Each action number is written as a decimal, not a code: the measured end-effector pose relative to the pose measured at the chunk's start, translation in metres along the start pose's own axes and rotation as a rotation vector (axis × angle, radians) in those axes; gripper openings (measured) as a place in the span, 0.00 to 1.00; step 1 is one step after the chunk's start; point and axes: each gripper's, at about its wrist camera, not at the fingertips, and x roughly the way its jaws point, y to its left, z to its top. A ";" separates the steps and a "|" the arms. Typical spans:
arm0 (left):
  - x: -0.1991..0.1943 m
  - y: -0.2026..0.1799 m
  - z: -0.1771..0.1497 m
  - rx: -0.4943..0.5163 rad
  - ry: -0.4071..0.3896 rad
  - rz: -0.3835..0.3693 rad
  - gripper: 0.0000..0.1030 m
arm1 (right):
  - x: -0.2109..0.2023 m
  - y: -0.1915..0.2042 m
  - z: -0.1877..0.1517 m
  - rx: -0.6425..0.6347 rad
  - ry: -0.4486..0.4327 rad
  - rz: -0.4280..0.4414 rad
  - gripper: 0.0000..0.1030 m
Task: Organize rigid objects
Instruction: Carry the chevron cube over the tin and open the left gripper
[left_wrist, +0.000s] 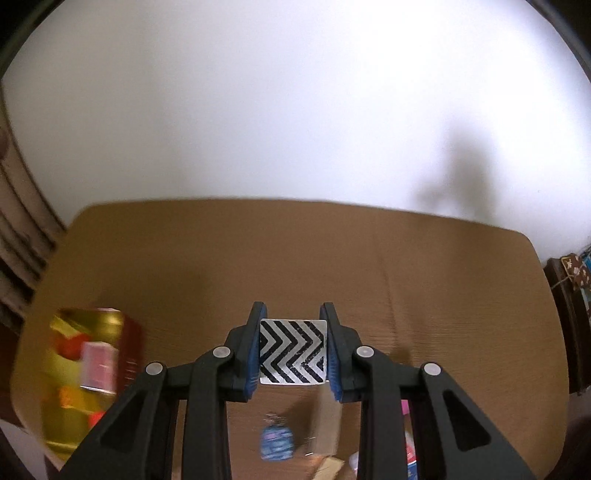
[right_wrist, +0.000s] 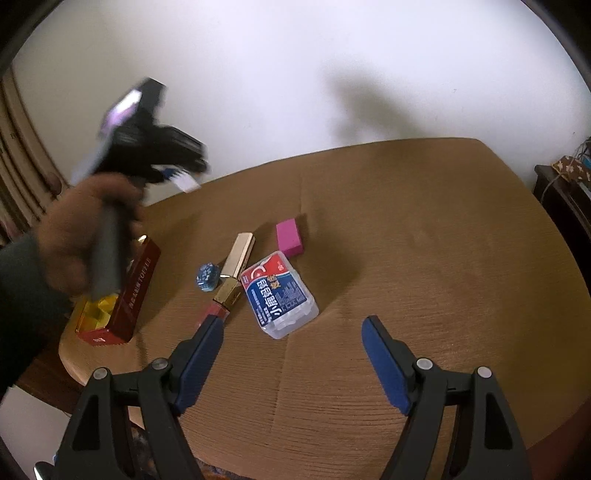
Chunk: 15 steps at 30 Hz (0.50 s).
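Note:
My left gripper (left_wrist: 293, 345) is shut on a small card with black and white chevrons (left_wrist: 293, 350), held up above the brown table (left_wrist: 332, 258). It shows blurred in the right wrist view (right_wrist: 177, 173), above the red box. The red box with a gold tray (right_wrist: 118, 295) stands at the table's left; it also shows in the left wrist view (left_wrist: 92, 369). My right gripper (right_wrist: 291, 354) is open and empty over the near table. Ahead of it lie a clear plastic case with a blue label (right_wrist: 279, 293), a gold tube (right_wrist: 236, 266), a pink block (right_wrist: 289, 237) and a small blue object (right_wrist: 207, 277).
A white wall (right_wrist: 295, 74) stands behind the table. Dark furniture (right_wrist: 561, 192) is at the far right. The table's left edge (right_wrist: 70, 365) is near the red box. A curtain (right_wrist: 14, 155) hangs at the left.

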 end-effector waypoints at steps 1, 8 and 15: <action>-0.010 0.009 -0.001 -0.001 -0.015 0.009 0.25 | 0.001 0.001 0.000 -0.002 0.003 -0.005 0.77; -0.066 0.046 -0.001 0.000 -0.091 0.094 0.25 | 0.000 0.011 -0.003 -0.042 0.003 -0.013 0.77; -0.111 0.095 -0.006 -0.052 -0.132 0.158 0.25 | -0.001 0.018 -0.007 -0.076 0.014 -0.032 0.77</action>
